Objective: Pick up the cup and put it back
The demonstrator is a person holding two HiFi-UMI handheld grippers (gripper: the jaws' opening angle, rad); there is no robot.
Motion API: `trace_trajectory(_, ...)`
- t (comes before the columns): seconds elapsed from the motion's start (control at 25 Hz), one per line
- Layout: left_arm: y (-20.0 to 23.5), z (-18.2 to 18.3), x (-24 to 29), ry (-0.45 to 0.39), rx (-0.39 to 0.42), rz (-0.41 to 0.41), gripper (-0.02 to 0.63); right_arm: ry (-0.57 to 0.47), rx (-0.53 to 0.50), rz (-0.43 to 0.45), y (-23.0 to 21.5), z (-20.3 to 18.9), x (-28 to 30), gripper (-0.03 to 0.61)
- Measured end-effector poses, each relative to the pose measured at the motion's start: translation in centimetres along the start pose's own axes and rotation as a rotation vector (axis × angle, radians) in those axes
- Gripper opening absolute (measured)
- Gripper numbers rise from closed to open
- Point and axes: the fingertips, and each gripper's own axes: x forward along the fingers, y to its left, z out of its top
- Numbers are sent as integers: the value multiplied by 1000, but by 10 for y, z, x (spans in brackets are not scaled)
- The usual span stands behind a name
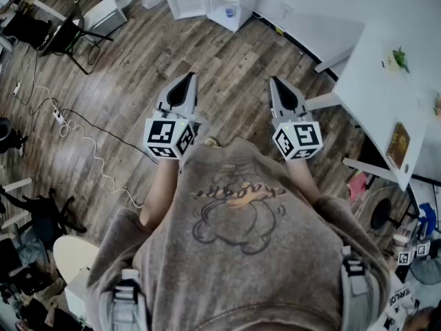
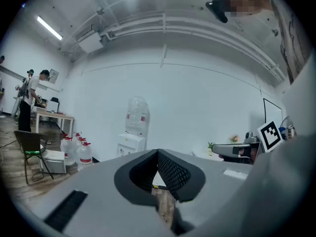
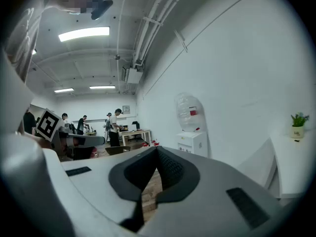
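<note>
Here, left gripper (image 1: 189, 78) jaws pressed together, empty, right gripper (image 1: 275, 81) jaws likewise together, empty, above wood floor (image 1: 138, 67).

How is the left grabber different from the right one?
The left gripper leans right; the right gripper leans left, so their tips point toward each other. The left gripper's marker cube shows a different black pattern from the right gripper's. Both have jaws shut, empty, over wooden floor.

It was an open office or lab workroom. A water dispenser (image 3: 191, 135) stood against the white wall. Spare water jugs (image 2: 78, 151) sat beside it, and beyond it people (image 3: 115, 127) worked at desks (image 3: 135, 132) under strip lights (image 3: 84, 33). A white table (image 1: 375, 81) stood near it on wood-plank floor (image 1: 220, 74).
</note>
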Motion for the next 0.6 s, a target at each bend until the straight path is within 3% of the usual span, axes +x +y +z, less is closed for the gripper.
trace_trajectory(0.6, 34, -12, 0, 45, 1, -47, 2, -5, 20, -64, 10, -16, 18, -2)
